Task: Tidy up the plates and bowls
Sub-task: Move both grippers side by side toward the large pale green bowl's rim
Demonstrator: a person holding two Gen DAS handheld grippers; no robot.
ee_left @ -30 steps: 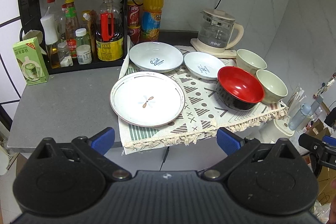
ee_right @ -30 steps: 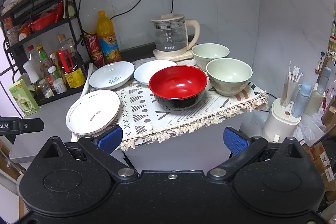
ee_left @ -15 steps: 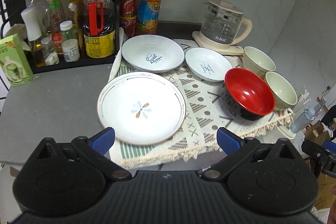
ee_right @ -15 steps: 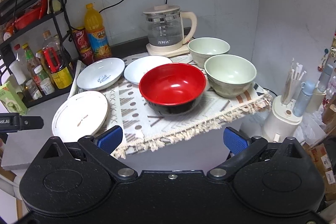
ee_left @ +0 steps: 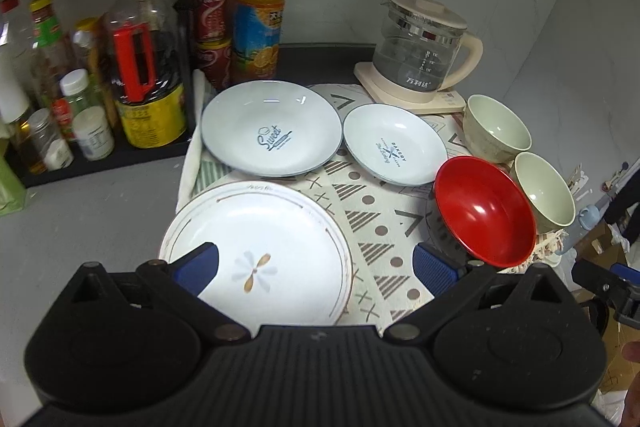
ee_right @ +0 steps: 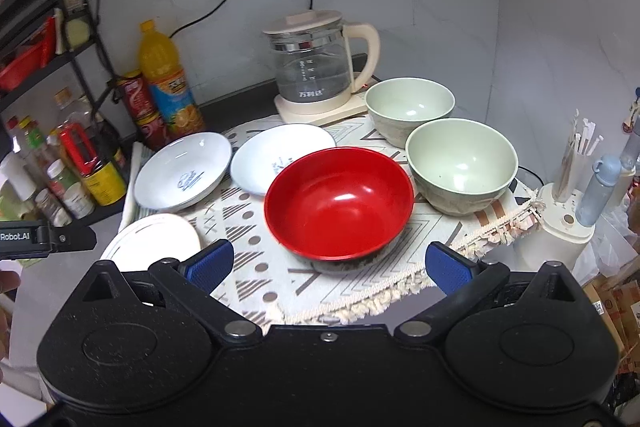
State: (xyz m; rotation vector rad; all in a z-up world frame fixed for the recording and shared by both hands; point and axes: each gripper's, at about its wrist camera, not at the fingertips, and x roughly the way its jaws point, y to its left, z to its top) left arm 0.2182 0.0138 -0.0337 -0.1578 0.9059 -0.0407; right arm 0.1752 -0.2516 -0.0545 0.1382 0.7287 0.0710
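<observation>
A large white flower plate (ee_left: 260, 227) lies at the cloth's front left, right under my open, empty left gripper (ee_left: 316, 267). Behind it sit a "Sweet" plate (ee_left: 272, 131) and a smaller "Bakery" plate (ee_left: 394, 143). A red bowl (ee_right: 340, 199) sits on the patterned cloth (ee_right: 260, 267) just ahead of my open, empty right gripper (ee_right: 328, 263). Two green bowls stand to its right, a near one (ee_right: 460, 163) and a far one (ee_right: 410, 107). The red bowl (ee_left: 484, 211) and green bowls also show in the left wrist view.
A glass kettle (ee_right: 316, 67) stands at the back. A black rack with bottles (ee_left: 140, 67) and an orange juice bottle (ee_left: 258, 7) flank the left. A white holder with a blue bottle (ee_right: 568, 211) stands off the table's right edge.
Both grippers have moved forward toward the table. The flower plate now sits between the left fingers' line of view, and the red bowl has come close to the right gripper. Nothing is gripped.
</observation>
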